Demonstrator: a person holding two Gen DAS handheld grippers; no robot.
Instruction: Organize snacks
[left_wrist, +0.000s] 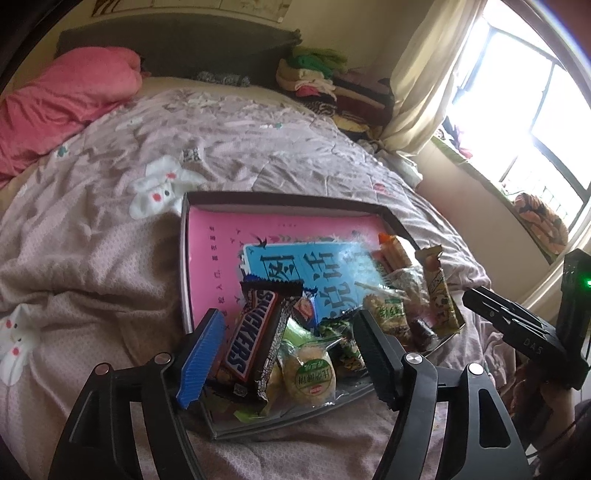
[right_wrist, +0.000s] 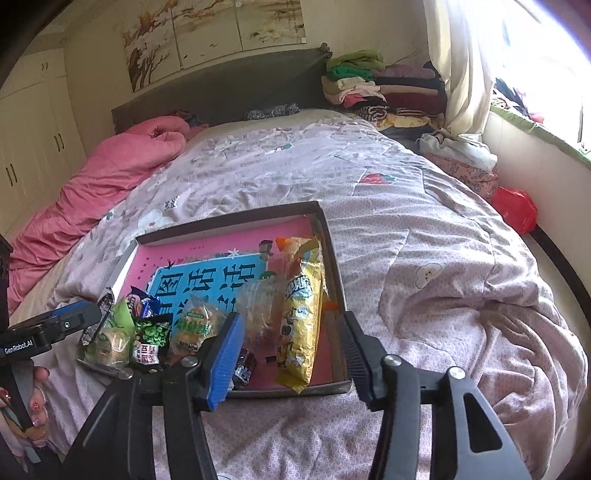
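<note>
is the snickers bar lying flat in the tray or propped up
Propped up: the Snickers bar leans tilted on the snack pile inside the tray, its top end raised.

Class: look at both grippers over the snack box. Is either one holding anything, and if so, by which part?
Nothing is held. Both the left gripper and right gripper have open jaws above the snack box.

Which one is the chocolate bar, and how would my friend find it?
Look on the bed for the shallow box with the pink bottom. At its near end lies a heap of snacks, and the chocolate bar leans on the left of it. It alone has a brown wrapper with big blue letters.
</note>
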